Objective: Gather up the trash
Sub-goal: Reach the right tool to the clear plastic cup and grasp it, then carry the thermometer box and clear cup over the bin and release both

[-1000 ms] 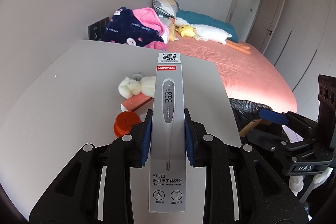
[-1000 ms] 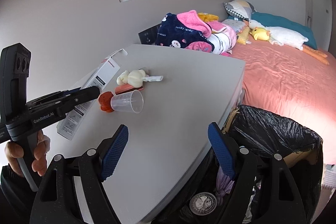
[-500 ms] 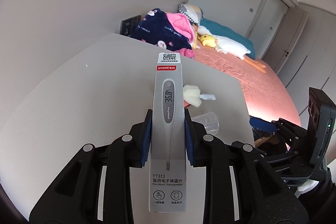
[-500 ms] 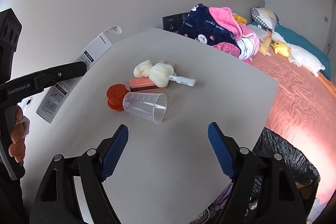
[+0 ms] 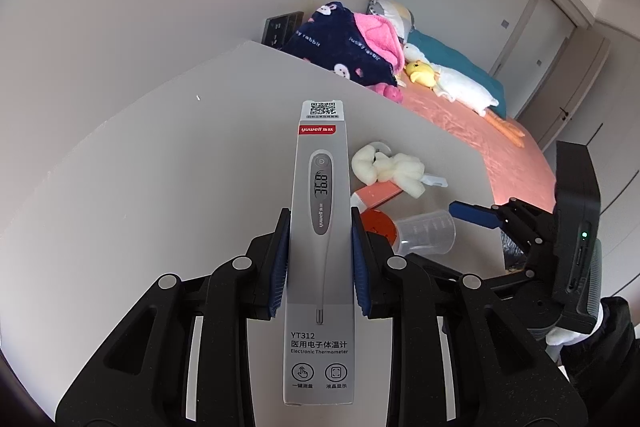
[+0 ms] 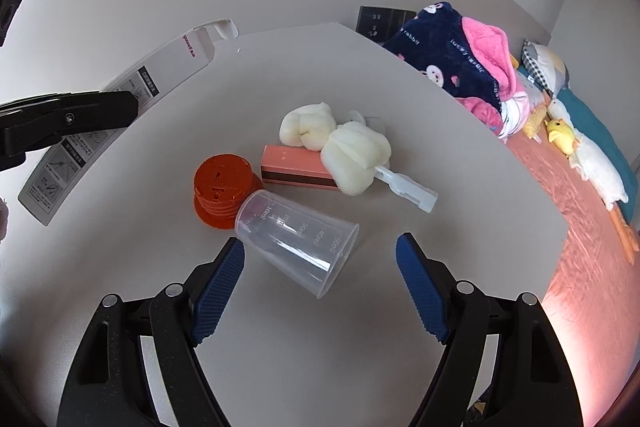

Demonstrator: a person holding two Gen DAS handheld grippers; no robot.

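Left tool (image 5: 320, 259) clamping thermometer box (image 5: 320, 247), right tool (image 6: 320, 291) spread above measuring cup (image 6: 298, 241)

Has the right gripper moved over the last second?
Yes. The right gripper has swung away from the trash bag at the table edge and now sits open above the plastic cup.

both tools are matte black plastic – the left gripper (image 5: 320, 267) and right gripper (image 6: 320, 291) share blue ribbed pads (image 6: 218, 291), silver round screws and slotted arms.
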